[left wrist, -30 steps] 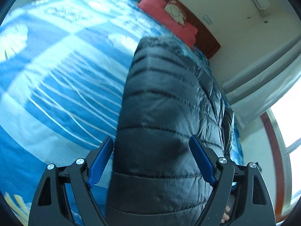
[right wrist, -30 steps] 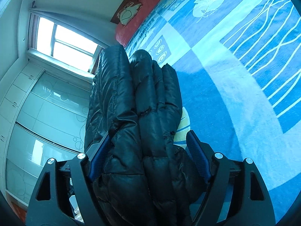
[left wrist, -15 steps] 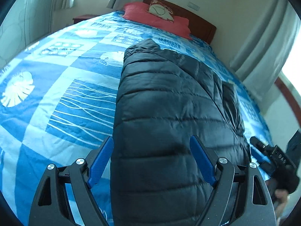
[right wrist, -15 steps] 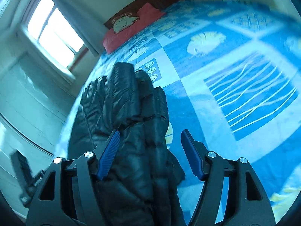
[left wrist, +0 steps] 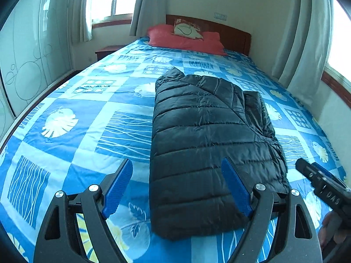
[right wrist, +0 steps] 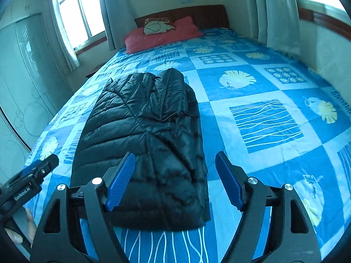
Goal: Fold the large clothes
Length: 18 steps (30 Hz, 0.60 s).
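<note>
Bedroom: bed with blue patchwork bedspread (left wrist: 92, 131), red pillow (left wrist: 186, 40) against the wooden headboard (right wrist: 197, 14), curtained windows on both sides. Black quilted puffer jacket (left wrist: 204, 144) lies folded into a long narrow bundle down the middle of the bedspread, hood end toward the pillow. Left gripper (left wrist: 177, 186) is above the near end of the jacket, blue fingers spread wide, holding nothing. Right gripper (right wrist: 174, 178) same: fingers wide apart, empty, over the jacket's near right edge. Each gripper shows at the edge of the other's view.
</note>
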Available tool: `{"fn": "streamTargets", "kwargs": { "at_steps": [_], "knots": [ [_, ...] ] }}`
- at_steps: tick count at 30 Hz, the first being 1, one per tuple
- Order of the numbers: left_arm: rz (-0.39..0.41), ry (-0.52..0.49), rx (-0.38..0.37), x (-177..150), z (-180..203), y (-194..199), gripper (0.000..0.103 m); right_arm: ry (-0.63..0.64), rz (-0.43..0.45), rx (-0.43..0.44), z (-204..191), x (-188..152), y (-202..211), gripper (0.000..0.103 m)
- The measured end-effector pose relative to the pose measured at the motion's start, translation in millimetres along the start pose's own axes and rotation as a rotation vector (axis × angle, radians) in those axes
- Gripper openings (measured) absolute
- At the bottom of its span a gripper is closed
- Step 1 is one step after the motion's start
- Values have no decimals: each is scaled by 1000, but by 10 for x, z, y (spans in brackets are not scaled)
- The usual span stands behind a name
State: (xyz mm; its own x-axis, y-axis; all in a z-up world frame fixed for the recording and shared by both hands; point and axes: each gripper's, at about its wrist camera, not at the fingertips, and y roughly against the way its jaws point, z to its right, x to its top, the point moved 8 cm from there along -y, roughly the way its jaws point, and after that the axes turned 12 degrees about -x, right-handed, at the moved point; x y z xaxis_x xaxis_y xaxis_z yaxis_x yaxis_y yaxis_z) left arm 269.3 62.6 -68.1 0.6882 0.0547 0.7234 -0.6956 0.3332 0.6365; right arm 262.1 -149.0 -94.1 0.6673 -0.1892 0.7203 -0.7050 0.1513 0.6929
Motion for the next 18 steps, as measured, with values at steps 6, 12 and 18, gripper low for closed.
{"fn": "streamTargets", "kwargs": {
  "at_steps": [6,12,18],
  "knots": [
    [29,-1,10,-61,50,236,82,49,32,-17,-103,-70,259,76],
    [36,-6,14,-135,102,361,82,68,74,-24,-163,-103,507,79],
    [51,-24,21,-151,170,464,82,76,85,-32,-185,-152,594,80]
  ]
}}
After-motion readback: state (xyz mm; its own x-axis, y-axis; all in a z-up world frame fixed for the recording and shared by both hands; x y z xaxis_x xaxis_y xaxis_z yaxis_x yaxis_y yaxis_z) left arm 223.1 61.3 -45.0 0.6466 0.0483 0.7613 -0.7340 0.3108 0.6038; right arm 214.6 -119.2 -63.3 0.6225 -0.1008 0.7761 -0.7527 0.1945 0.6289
